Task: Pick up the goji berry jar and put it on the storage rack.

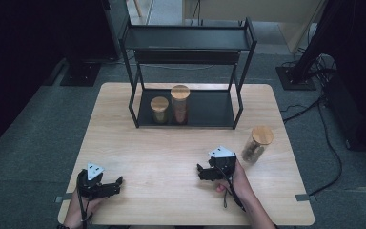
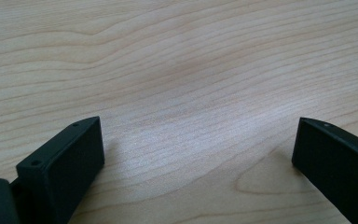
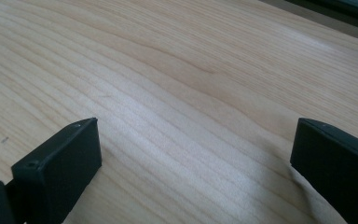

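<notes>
A glass jar with a wooden lid (image 1: 256, 144) stands on the wooden table (image 1: 171, 143) at the right, just right of my right gripper (image 1: 201, 171). That gripper is open and points left, low over the tabletop; its jaws stand wide apart over bare wood (image 3: 196, 130). My left gripper (image 1: 119, 183) rests near the front left edge, open, pointing right, with nothing between its jaws (image 2: 196, 140). Two more wooden-lidded jars, a short one (image 1: 159, 109) and a tall one (image 1: 179, 104), stand on the lower level of a black metal shelf (image 1: 188, 43).
The black shelf frame sits at the back middle of the table, its upper level bare. Black stands and cables lie on the grey floor around the table, most at the right (image 1: 324, 114).
</notes>
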{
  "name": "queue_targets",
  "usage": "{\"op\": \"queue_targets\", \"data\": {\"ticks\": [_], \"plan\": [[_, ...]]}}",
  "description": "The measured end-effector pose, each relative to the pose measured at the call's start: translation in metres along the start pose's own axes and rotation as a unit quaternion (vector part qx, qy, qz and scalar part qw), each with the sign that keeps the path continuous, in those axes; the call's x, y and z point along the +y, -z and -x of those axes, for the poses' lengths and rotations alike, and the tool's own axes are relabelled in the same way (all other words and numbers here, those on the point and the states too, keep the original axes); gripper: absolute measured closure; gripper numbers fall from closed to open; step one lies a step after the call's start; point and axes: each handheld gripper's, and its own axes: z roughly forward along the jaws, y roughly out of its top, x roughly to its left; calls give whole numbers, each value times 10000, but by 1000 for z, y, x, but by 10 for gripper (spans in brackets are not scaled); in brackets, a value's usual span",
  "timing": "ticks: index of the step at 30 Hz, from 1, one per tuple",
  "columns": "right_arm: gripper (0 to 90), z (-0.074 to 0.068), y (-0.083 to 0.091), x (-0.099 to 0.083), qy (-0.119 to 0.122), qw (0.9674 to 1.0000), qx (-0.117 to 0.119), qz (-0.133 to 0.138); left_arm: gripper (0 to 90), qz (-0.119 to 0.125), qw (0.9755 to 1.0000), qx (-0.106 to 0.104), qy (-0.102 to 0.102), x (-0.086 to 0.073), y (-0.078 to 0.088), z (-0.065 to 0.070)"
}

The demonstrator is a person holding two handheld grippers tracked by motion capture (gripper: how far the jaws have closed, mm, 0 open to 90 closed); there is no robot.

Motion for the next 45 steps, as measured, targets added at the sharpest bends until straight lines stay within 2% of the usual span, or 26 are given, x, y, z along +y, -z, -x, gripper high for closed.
{"op": "queue_targets", "data": {"ticks": [45], "plan": [[14,17,45,-43,144,9997,-165,85,22,-1,10000,12,9,0,0,0]]}}
